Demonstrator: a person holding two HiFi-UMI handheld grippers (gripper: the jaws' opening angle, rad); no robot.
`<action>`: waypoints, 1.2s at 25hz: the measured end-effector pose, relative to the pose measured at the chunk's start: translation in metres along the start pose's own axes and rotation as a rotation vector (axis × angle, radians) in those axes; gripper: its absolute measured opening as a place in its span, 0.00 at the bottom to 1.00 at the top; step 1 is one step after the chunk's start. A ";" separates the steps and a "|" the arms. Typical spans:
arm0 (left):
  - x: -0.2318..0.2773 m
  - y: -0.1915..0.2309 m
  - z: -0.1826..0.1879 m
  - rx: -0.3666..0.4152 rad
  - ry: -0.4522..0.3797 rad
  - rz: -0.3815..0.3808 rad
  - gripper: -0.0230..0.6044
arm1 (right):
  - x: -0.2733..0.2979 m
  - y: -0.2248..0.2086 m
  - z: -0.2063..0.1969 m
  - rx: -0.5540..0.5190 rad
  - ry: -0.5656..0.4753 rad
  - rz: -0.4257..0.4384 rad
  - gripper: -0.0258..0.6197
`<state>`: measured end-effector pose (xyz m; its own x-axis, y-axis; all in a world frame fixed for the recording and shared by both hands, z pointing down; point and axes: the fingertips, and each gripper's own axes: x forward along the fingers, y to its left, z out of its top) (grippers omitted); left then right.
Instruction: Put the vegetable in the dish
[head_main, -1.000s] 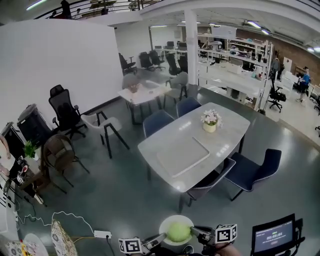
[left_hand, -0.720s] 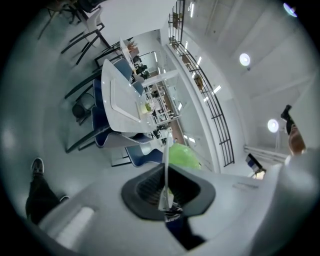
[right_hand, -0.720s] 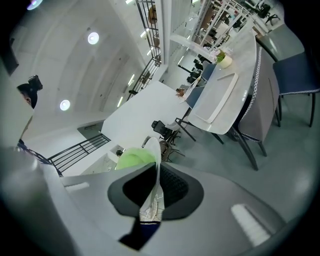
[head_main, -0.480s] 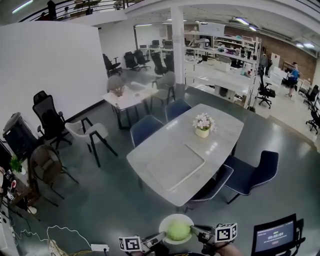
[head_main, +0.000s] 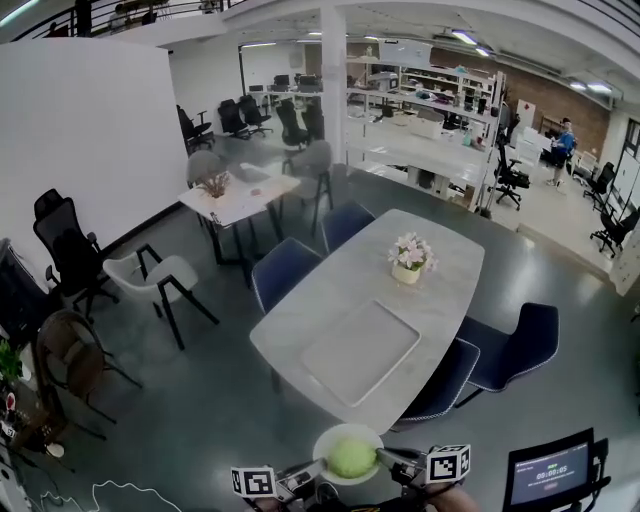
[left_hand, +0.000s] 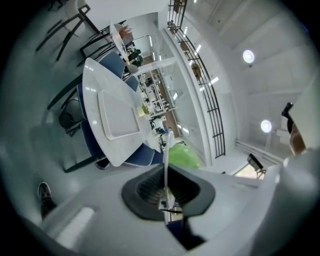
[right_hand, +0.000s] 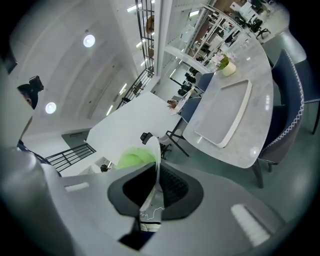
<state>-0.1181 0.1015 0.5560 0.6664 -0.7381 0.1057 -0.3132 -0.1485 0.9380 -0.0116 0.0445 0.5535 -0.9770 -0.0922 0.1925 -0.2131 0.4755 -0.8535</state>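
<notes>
Round green vegetable (head_main: 351, 458) already lying in shallow white dish (head_main: 330, 443) at 6 o'clock, rim clamped at 9 o'clock by left gripper (head_main: 312, 470) jaws and at 3 o'clock by right gripper (head_main: 388, 461) jaws; grey marble tabletop (head_main: 340, 290) nearer than a second ago, suggesting only carrying remains.

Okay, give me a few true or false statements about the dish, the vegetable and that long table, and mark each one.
1. The green vegetable lies in the white dish. True.
2. The dish stands on the long table. False: it is held up between the two tools, with the table ahead of it.
3. The left tool and the right tool each grip the dish by its rim, on opposite sides. True.
4. The long table has nothing on it. False: a flower pot and a flat tray are on it.
</notes>
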 end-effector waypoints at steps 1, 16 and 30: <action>-0.003 0.003 0.005 -0.009 0.005 -0.005 0.05 | 0.006 0.001 0.001 0.002 0.000 -0.008 0.08; -0.004 0.044 0.068 -0.073 0.035 -0.005 0.05 | 0.067 -0.019 0.034 0.040 0.014 -0.061 0.08; 0.071 0.058 0.142 -0.023 0.090 0.050 0.06 | 0.081 -0.079 0.116 0.103 -0.035 -0.019 0.09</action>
<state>-0.1852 -0.0529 0.5709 0.7087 -0.6821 0.1805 -0.3327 -0.0976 0.9380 -0.0755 -0.1016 0.5803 -0.9722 -0.1318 0.1938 -0.2301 0.3807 -0.8956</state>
